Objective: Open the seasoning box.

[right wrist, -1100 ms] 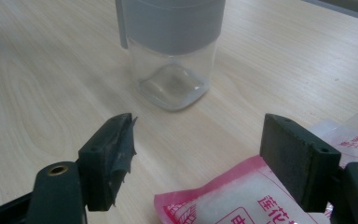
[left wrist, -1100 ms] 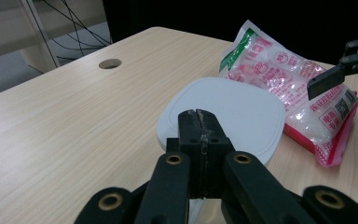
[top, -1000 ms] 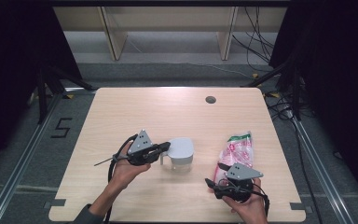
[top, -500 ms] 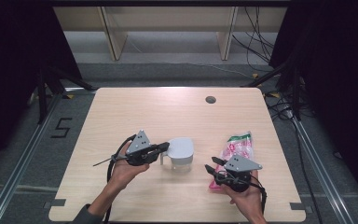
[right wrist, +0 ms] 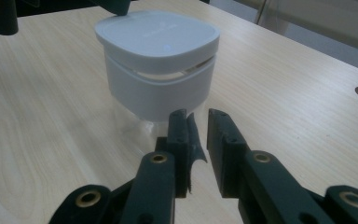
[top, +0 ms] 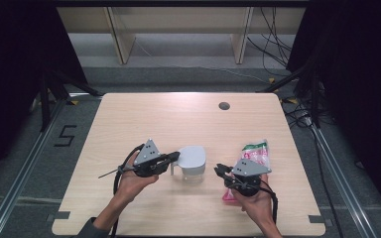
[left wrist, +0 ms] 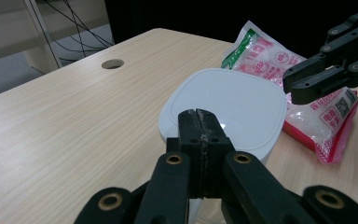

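White lidded container (top: 192,161) at lower centre of the tabletop (top: 144,114), left claw (top: 174,157) closed at its left edge, right claw (top: 220,171) just been closing, small gap left, nothing between, pink bag (top: 258,153) at right.

White lidded container (top: 192,159); red, green and white packet (top: 256,157); pale wood-grain table (top: 144,114)

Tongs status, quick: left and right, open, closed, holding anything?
Left tongs: closed, beside the white container.
Right tongs: narrow gap, just been closing, nothing held.
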{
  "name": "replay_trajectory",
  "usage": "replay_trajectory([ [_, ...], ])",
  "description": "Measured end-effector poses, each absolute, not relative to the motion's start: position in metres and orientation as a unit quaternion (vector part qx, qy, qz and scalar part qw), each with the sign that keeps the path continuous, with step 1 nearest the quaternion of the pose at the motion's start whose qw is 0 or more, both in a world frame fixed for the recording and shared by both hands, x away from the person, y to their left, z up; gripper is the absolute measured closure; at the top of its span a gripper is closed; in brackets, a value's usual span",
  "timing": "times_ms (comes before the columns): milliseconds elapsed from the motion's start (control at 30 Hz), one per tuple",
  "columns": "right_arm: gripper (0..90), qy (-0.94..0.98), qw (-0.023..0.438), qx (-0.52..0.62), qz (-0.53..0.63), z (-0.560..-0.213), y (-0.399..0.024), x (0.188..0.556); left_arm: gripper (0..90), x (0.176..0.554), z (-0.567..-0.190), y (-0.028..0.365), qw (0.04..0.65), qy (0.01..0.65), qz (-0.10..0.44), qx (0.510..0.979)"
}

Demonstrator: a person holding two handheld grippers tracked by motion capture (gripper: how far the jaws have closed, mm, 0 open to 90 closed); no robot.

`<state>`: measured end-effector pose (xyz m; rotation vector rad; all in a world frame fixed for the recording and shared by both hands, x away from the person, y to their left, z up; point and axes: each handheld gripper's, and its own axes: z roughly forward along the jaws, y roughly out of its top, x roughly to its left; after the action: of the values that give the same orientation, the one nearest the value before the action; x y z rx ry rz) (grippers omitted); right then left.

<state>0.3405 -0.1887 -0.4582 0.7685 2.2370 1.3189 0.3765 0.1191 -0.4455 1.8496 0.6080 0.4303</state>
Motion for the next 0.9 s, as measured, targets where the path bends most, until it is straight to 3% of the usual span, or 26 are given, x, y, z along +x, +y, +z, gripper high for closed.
replay_trajectory([
  [333, 89.9, 0.805, 0.213, 0.269, 0.484, -0.453, -0.184, 0.347, 89.1, 0.377, -0.447, 0.121, 0.545, 0.255, 0.181, 0.778],
  [900, 90.0, 0.808, 0.211, 0.261, 0.484, -0.447, -0.172, 0.357, 89.1, 0.377, -0.447, 0.121, 0.544, 0.248, 0.185, 0.78],
])
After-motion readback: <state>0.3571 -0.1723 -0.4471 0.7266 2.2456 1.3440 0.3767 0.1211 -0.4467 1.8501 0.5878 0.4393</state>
